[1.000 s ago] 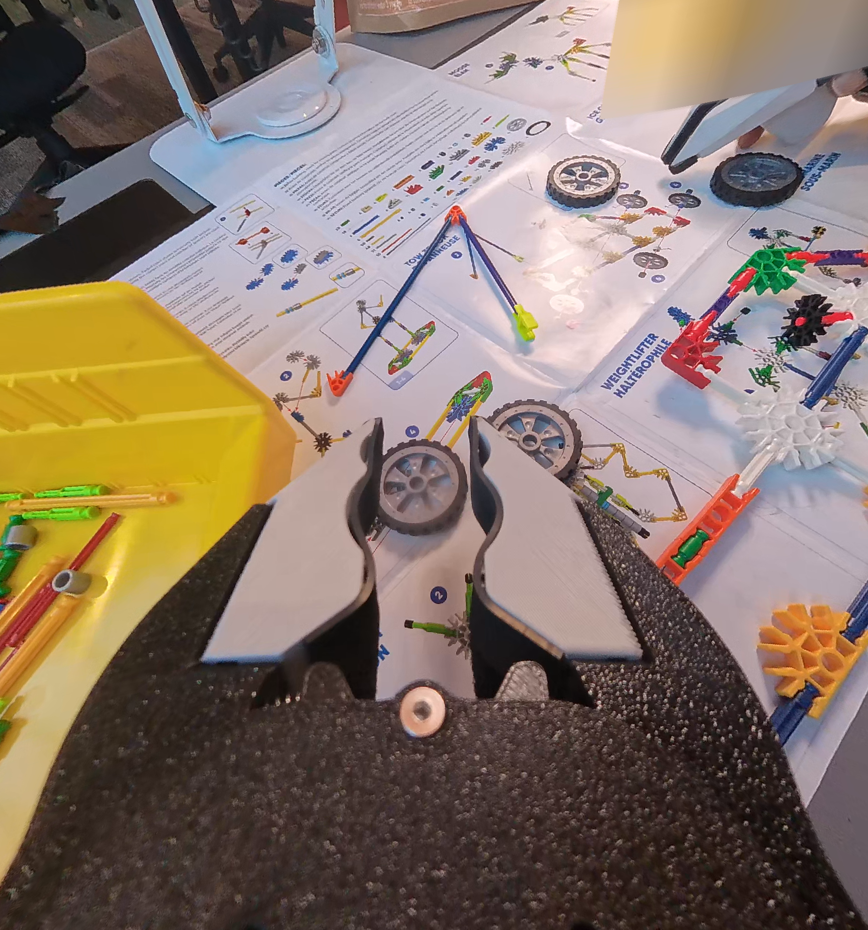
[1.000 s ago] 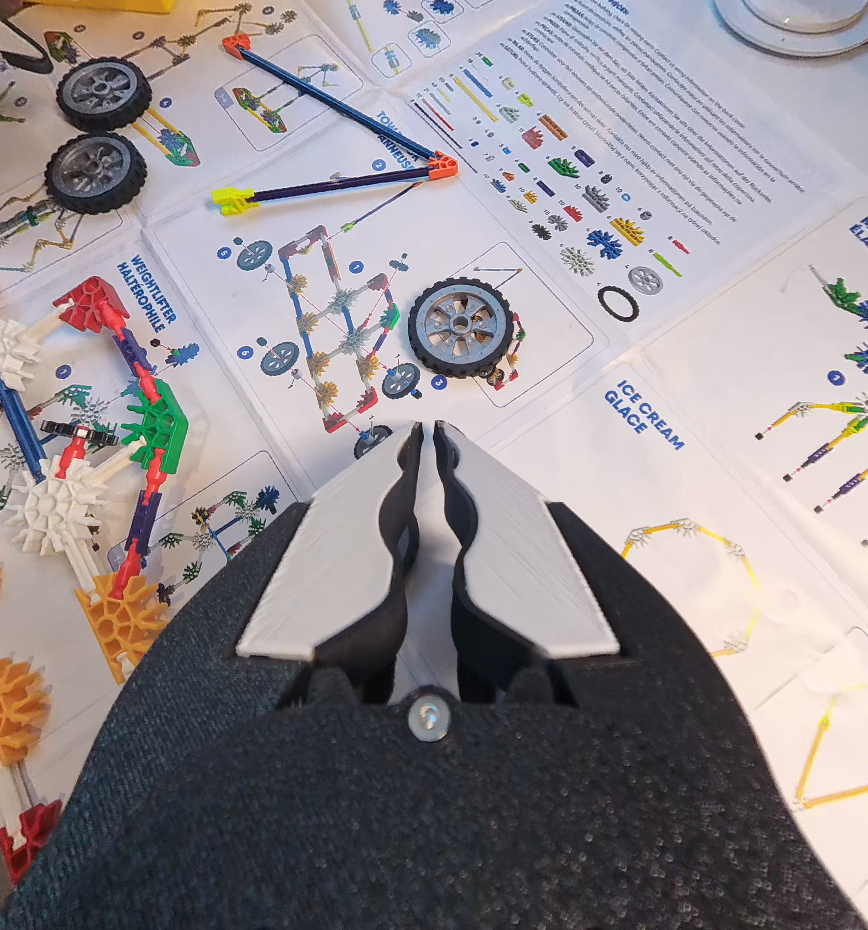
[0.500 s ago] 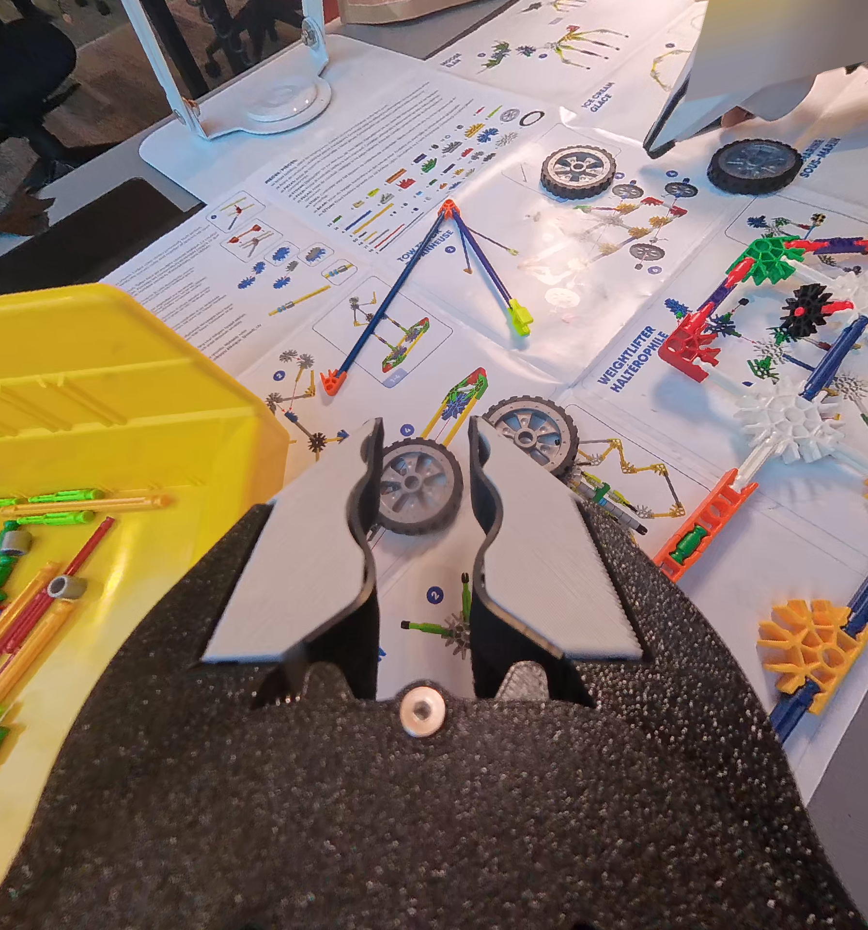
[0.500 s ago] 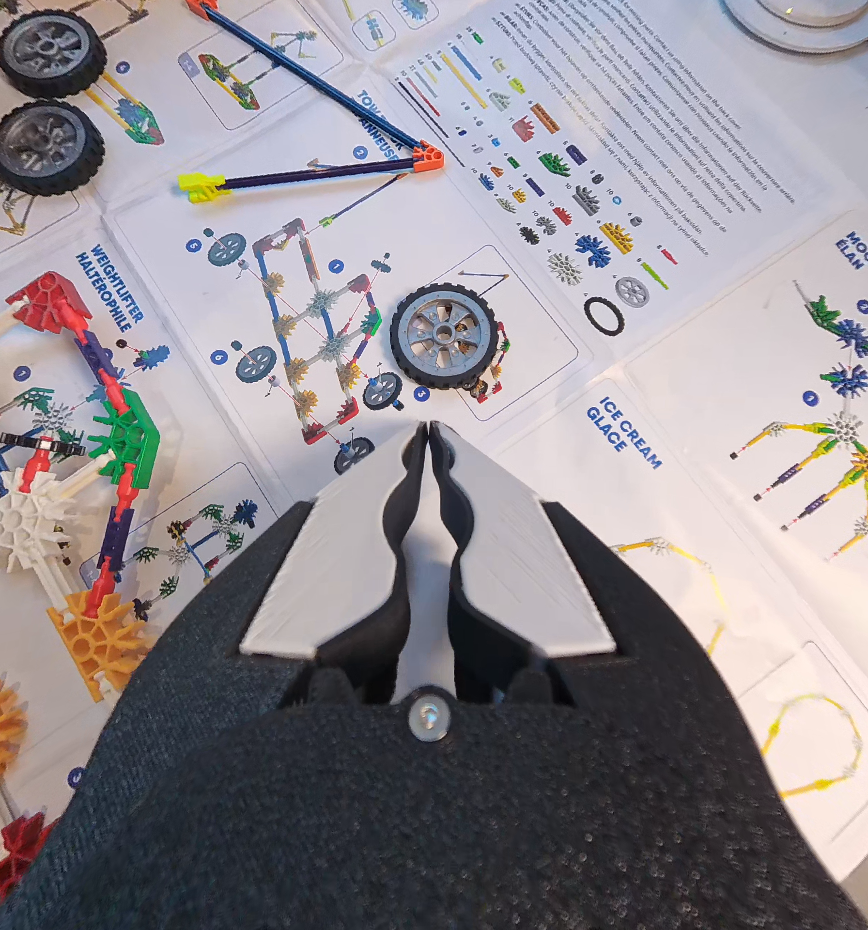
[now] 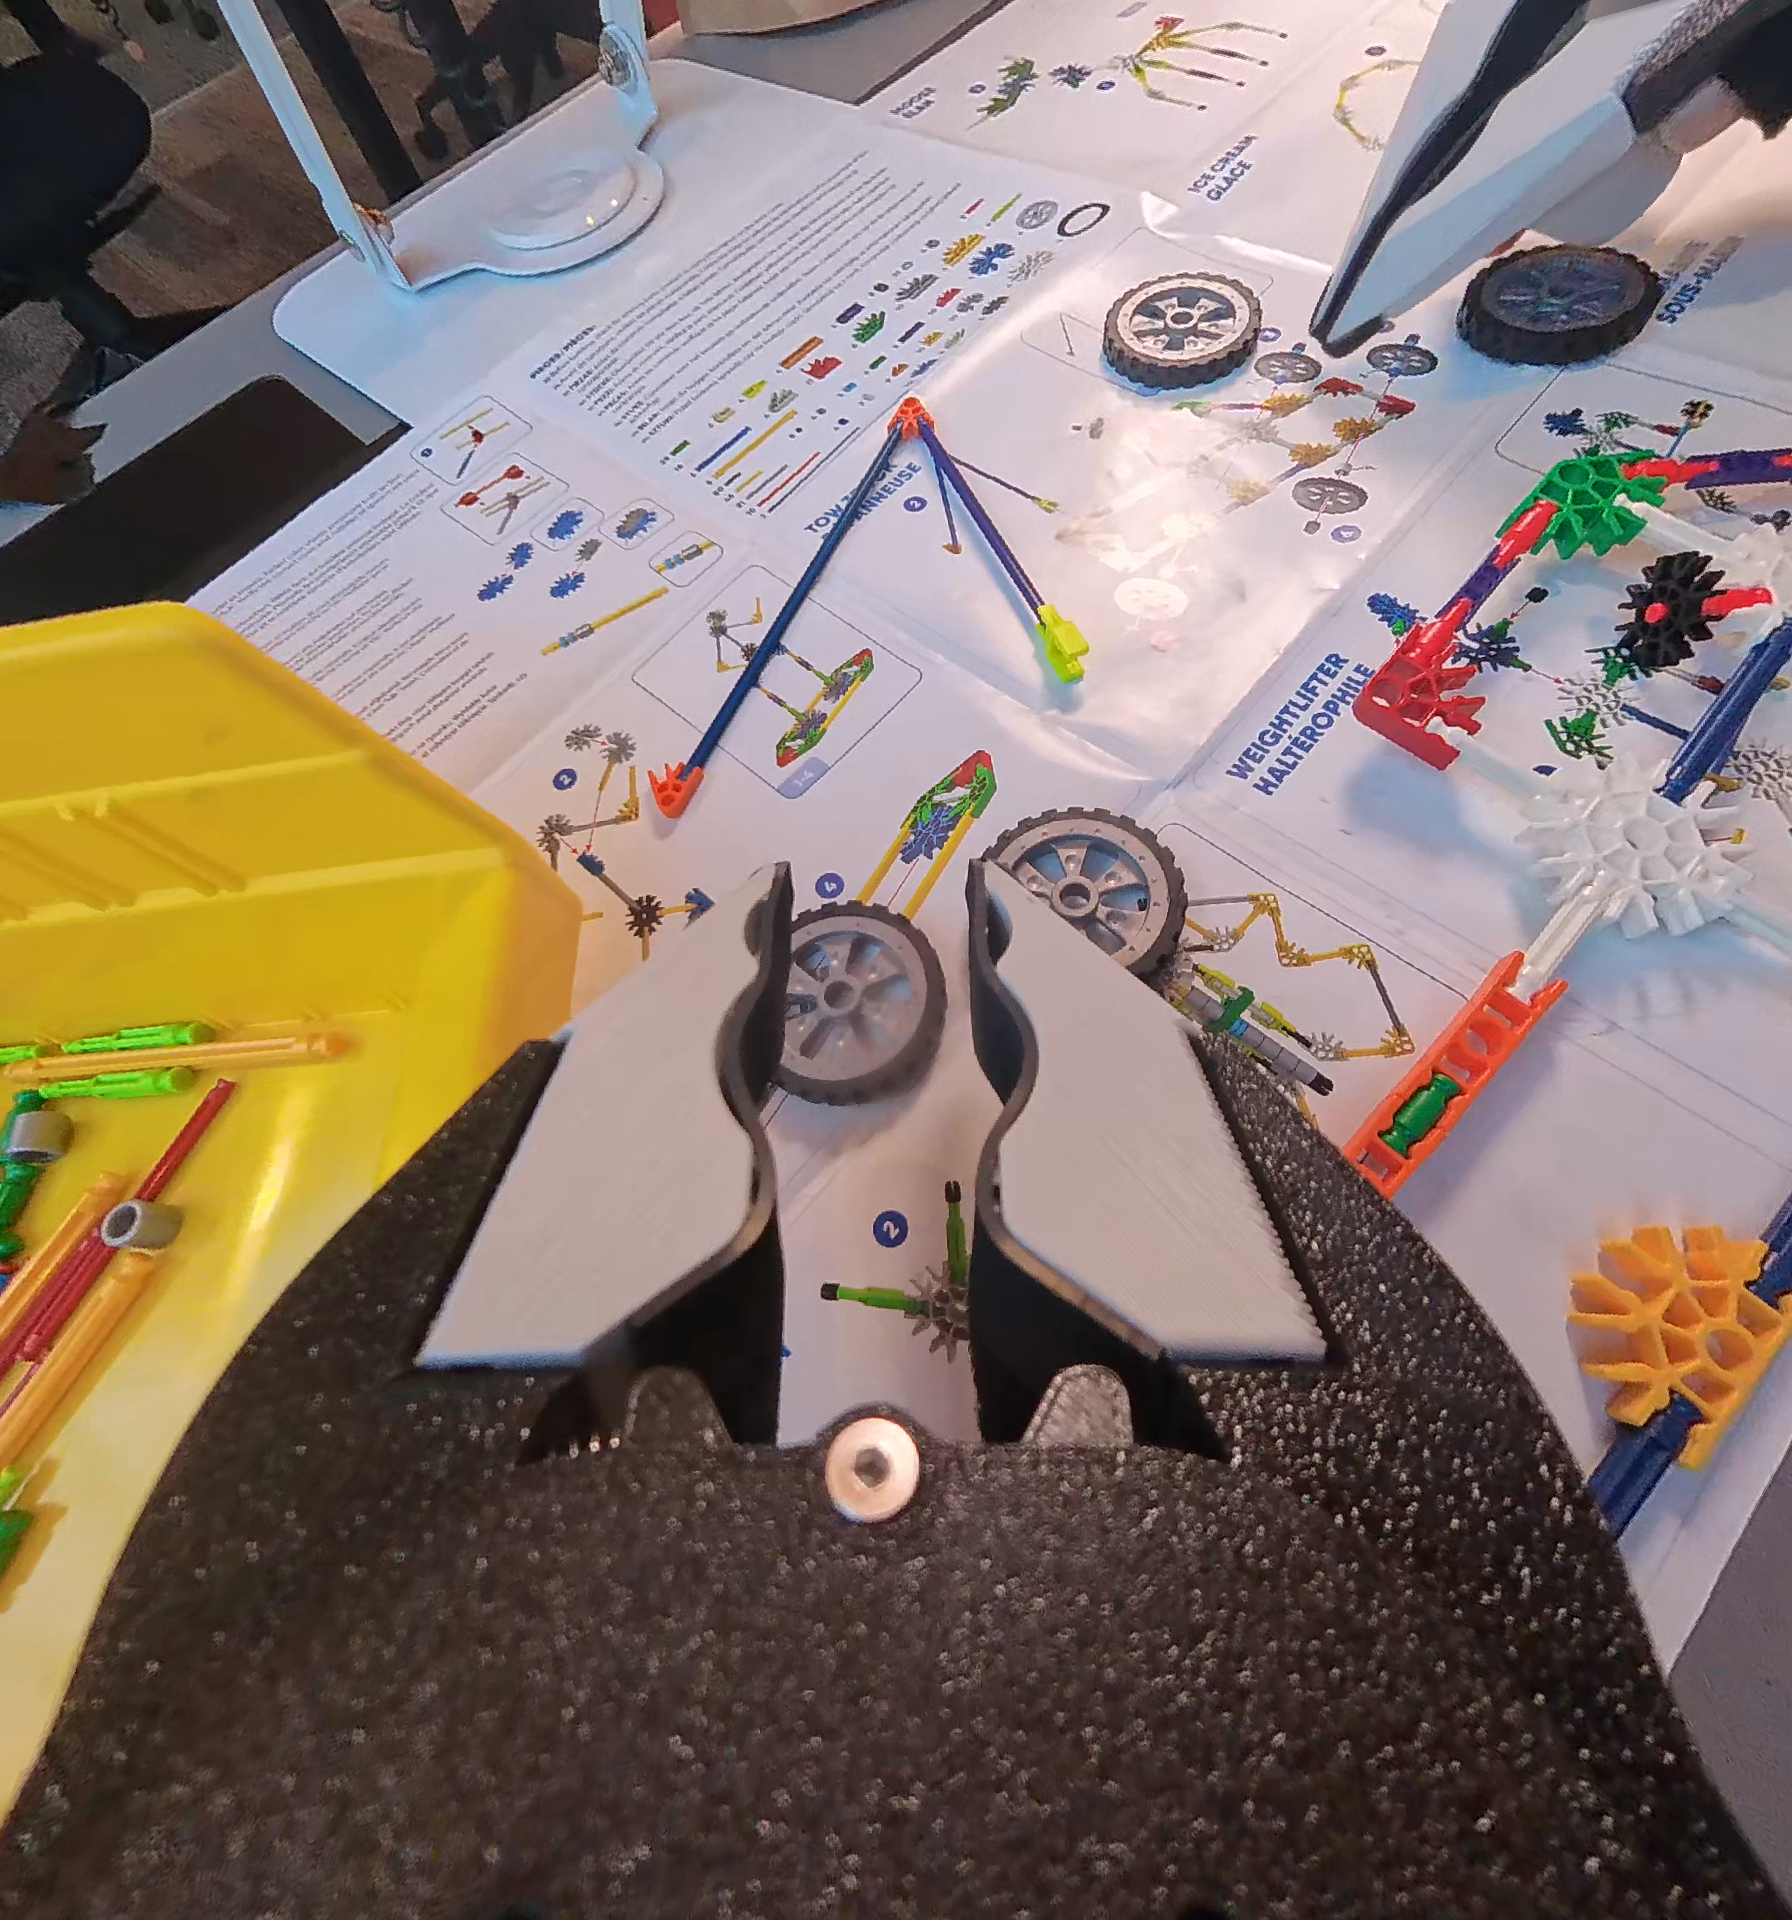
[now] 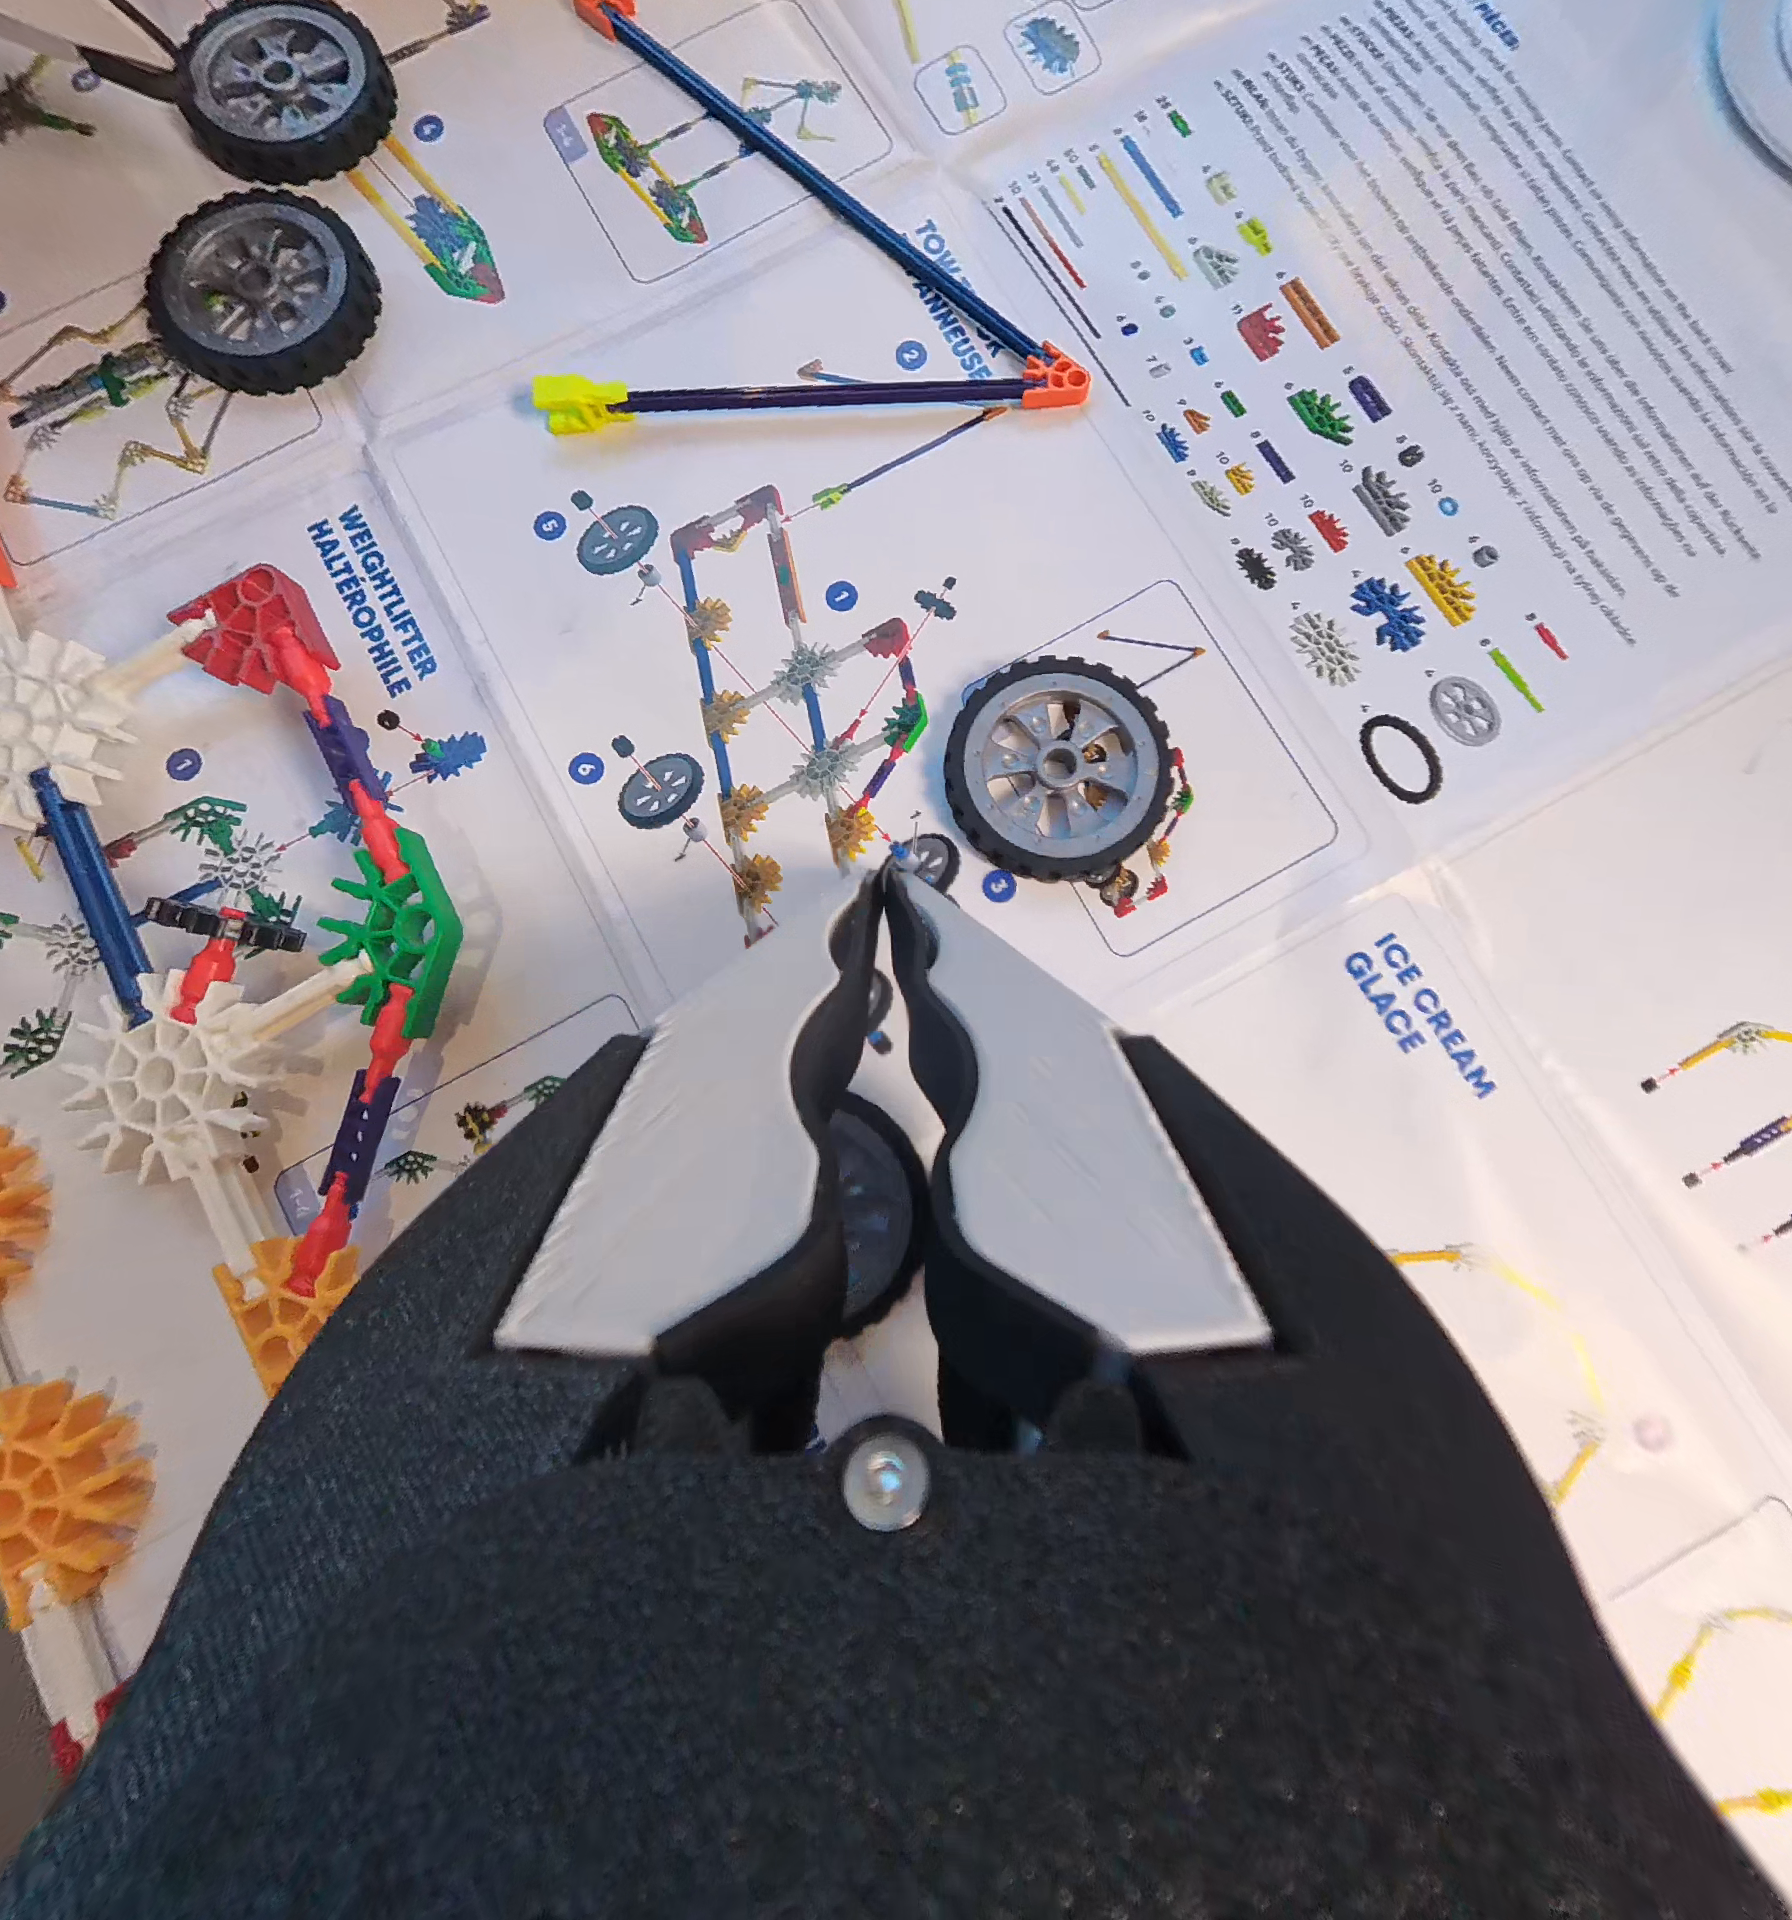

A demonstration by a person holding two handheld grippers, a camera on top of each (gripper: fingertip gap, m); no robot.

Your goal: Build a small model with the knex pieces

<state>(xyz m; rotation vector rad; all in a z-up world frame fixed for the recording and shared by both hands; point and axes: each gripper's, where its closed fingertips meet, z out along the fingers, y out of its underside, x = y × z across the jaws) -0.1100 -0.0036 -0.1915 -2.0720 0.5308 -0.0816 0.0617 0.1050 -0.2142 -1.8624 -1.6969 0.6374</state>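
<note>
My left gripper (image 5: 876,894) is open over the instruction sheet (image 5: 1131,686). A grey toy wheel (image 5: 856,1013) lies flat between its fingers, close against the left one. A second grey wheel (image 5: 1084,899) lies just beyond the right fingertip. My right gripper (image 6: 881,883) is shut and empty, low over the sheet (image 6: 1494,1039). A dark wheel (image 6: 871,1195) lies on the sheet under it and shows through the gap behind its tips. Another wheel (image 6: 1063,769) lies just ahead to the right. The right gripper also shows in the left wrist view (image 5: 1391,249), between two wheels (image 5: 1183,322) (image 5: 1552,301).
A yellow bin (image 5: 196,831) of rods stands at my left. A rod-and-connector model (image 5: 1619,852) (image 6: 165,1081) covers one side of the sheet. Blue rods joined in a V (image 5: 933,499) (image 6: 819,395) lie mid-sheet. A white stand base (image 5: 559,208) sits at the far edge. My hands' fingertips stand some 20 centimeters from each other.
My right gripper has closed its small gap fully and moved left, so a dark wheel now shows under it. My left gripper has barely shifted, still open around the grey wheel.
</note>
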